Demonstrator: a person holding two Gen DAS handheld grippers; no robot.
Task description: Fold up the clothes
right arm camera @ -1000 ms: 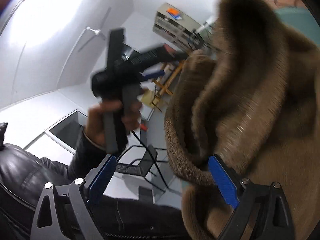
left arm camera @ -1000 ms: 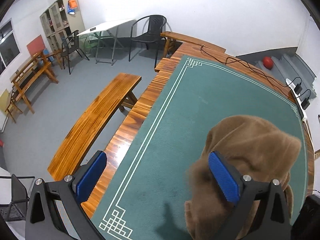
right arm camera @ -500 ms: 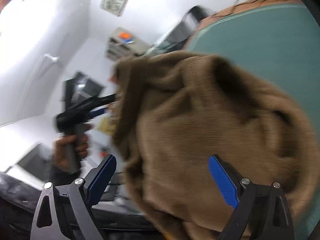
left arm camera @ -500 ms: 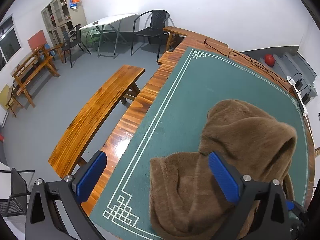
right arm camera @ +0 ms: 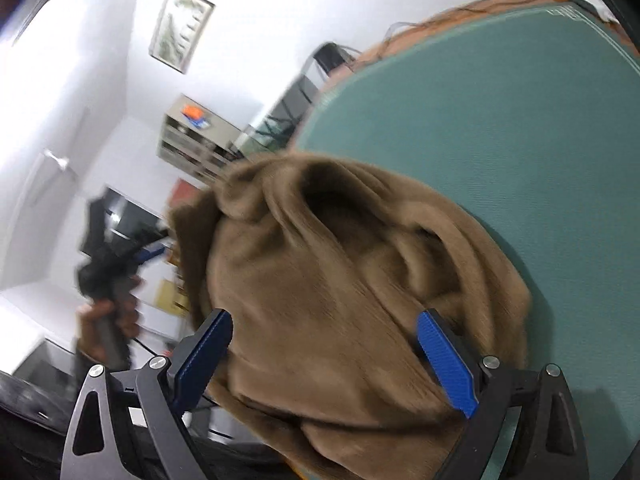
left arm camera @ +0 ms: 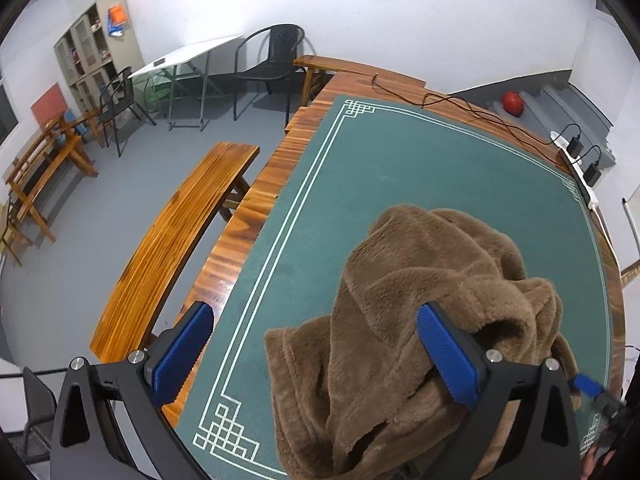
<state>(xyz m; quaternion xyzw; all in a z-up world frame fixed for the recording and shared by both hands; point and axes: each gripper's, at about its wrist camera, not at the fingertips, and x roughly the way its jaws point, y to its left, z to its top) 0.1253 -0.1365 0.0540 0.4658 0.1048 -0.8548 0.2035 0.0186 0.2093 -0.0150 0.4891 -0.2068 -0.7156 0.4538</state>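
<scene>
Since a second ago the brown fleece garment [left arm camera: 432,320] has come down out of the air and now lies in a rumpled heap on the near part of the green mat [left arm camera: 400,168], with one flap spread toward the mat's patterned corner.

From the left: a wooden bench [left arm camera: 176,240] stands beside the tabletop [left arm camera: 256,216], well apart from the garment. The left gripper [left arm camera: 312,354] hovers above the mat's near edge with its fingers wide and nothing between them; its right finger sits over the fleece in this view, but contact cannot be told. Further right, in the blurred right wrist view, the right gripper [right arm camera: 324,358] also has its fingers spread wide, the garment [right arm camera: 340,280] bulking between and beyond them, seemingly released, not pinched.

The likely risk is the thick pile itself. The heap has several overlapping layers, so a pinch could catch two layers at once and drag the whole bundle instead of one edge. The garment also lies close to the tabletop's near edge, so a pull that way could slide it off.

Counted: one garment, one mat, two grippers, one bench beside the tabletop.
</scene>
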